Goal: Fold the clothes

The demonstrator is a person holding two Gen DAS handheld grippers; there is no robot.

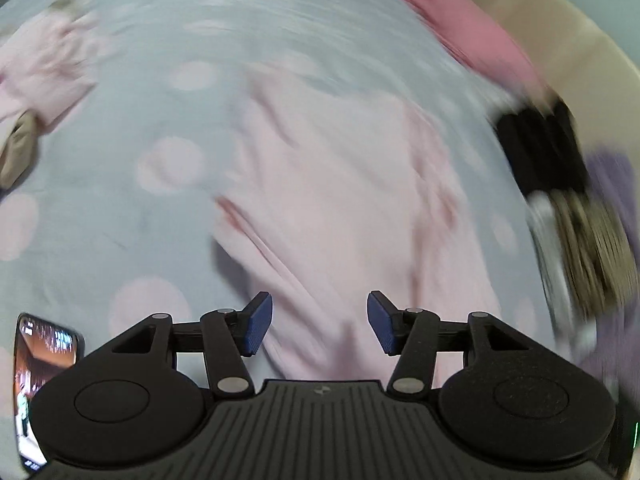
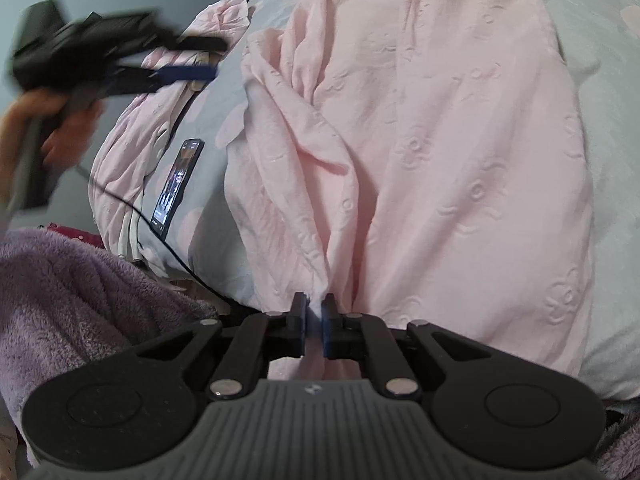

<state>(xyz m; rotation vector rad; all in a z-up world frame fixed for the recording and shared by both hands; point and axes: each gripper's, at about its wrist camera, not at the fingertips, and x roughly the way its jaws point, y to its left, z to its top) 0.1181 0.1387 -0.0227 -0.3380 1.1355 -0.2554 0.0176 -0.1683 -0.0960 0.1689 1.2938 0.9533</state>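
A pale pink embossed garment (image 2: 460,140) lies spread and creased on the bed; the left wrist view shows the same garment (image 1: 340,184) blurred. My right gripper (image 2: 316,312) is shut on a pinch of its near edge, and the fabric rises in folds from the pads. My left gripper (image 1: 320,320) is open above the garment with nothing between its blue pads. In the right wrist view the left gripper (image 2: 218,58) is a blur at the upper left, held in a hand (image 2: 60,128) clear of the cloth.
The bed sheet (image 1: 120,220) is light blue with pink dots. A second crumpled pink garment (image 2: 132,152) lies at the left with a lit phone (image 2: 176,184) and a black cable (image 2: 132,208) beside it. Purple fleece (image 2: 80,300) is near. A darker pink cloth (image 1: 472,36) lies far right.
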